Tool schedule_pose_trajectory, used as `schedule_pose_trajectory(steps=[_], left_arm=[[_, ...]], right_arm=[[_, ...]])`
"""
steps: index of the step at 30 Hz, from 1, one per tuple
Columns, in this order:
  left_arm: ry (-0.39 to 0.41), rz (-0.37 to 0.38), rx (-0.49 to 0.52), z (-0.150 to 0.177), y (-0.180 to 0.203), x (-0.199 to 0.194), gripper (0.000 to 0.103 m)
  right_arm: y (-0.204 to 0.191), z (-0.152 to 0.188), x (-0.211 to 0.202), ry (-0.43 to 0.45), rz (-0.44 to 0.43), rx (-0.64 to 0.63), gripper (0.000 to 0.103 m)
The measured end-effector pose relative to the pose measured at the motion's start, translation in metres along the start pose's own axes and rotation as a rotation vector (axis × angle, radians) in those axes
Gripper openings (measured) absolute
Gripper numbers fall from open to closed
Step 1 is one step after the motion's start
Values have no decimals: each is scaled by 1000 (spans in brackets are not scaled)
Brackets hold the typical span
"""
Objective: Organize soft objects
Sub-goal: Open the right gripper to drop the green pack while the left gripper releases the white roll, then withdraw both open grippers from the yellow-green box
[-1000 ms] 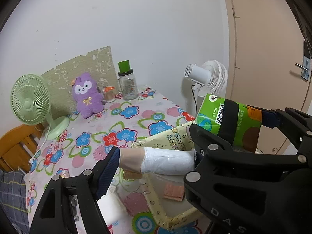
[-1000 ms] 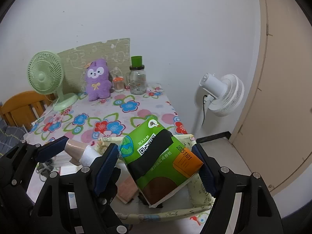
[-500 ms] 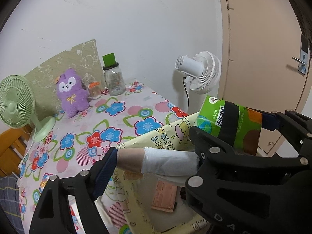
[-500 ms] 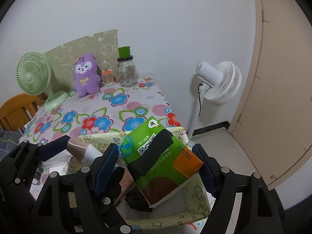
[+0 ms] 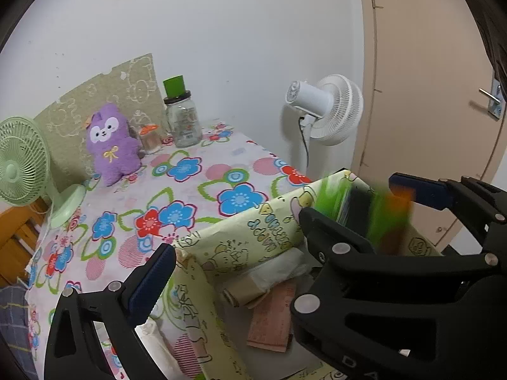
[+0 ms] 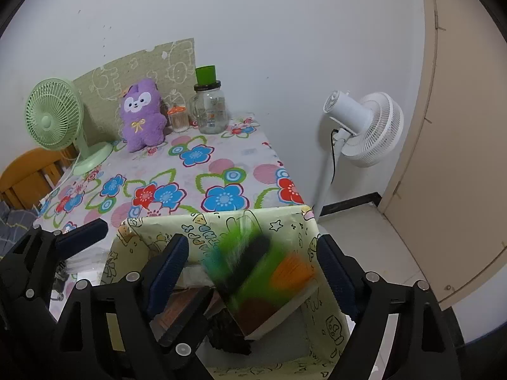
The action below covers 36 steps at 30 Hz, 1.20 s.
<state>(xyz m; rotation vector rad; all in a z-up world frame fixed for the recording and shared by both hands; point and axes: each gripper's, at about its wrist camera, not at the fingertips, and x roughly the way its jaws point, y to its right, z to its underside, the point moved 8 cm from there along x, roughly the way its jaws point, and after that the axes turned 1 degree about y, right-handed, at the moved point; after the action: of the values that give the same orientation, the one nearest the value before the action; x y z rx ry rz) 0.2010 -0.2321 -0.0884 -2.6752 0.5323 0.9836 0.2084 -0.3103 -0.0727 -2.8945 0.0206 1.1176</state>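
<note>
Seen from the left wrist camera, the left gripper (image 5: 240,237) stands wide with nothing between its blue pads, its jaws having just been opening; the beige and white rolled cloth bundle (image 5: 266,280) it let go lies inside the pale yellow cartoon-printed fabric bin (image 5: 253,231), beside a folded pink towel (image 5: 274,319), while a blurred green tissue pack (image 5: 364,212) shows above the bin's far rim. From the right wrist camera, the right gripper (image 6: 250,272) also stands wide, jaws just opened further, and the green, black and orange soft tissue pack (image 6: 263,281) is smeared with motion between the pads, apparently free of them and dropping into the bin (image 6: 221,221), which sits at the near edge of the flower-patterned tablecloth (image 6: 196,183); a purple plush toy (image 6: 142,114) waits by the wall, well apart. The pack looks tilted, so it could catch on the bin's soft rim, fold the wall inward or tumble to the floor; the left gripper, close beside the right, might also be clipped on withdrawal.
</note>
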Motion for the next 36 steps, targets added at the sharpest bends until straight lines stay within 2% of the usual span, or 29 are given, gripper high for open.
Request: schedule_pose_trajectory(steps=[4,13,36], left_arm=[[-2,-21,4,0,-3,0,103],[5,-22,10,1,-4,-6,103],[73,-40,-21,12,-23,-61,103]], right_arm=[[-1,-2,0,4,8,-6,92],[-6,-1,-11,24,22,-8,92],[-39,2,-61,93,23,-11,92]])
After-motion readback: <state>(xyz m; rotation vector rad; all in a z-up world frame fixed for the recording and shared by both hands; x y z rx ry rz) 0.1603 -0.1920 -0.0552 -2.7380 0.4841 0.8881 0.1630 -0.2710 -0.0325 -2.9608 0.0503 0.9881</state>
